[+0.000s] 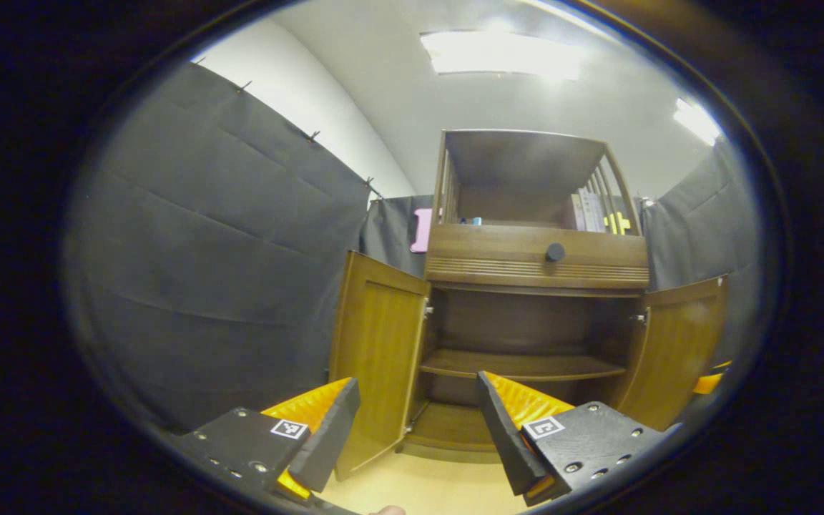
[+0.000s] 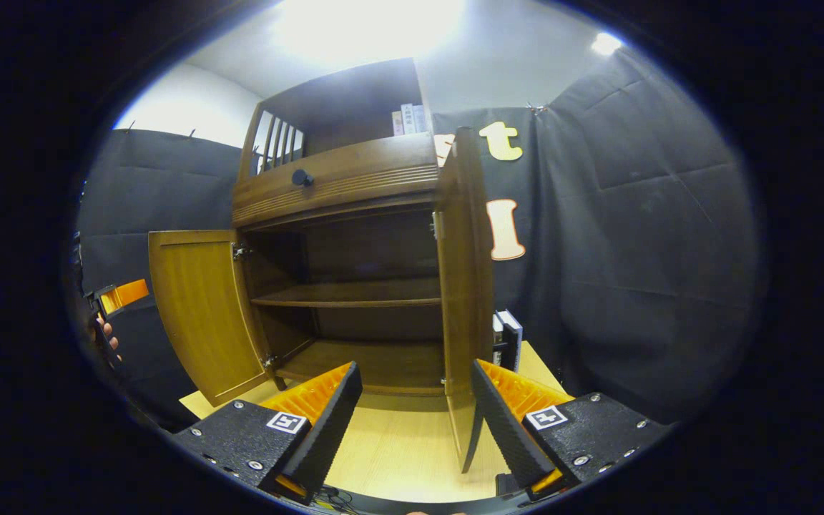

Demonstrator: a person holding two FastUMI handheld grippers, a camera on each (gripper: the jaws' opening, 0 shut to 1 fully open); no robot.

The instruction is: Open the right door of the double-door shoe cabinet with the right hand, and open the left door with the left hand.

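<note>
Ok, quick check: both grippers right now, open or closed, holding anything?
Left gripper: open, holding nothing, facing the left door.
Right gripper: open, holding nothing, near the right door edge.

Books stand on the open upper shelf, beside a small blue item (too small to identify). A round dark knob marks the drawer front above pale wooden flooring.

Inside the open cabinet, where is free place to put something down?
The middle shelf and the bottom board, between left door and right door, look bare. The top shelf is crowded: books stand there.
</note>
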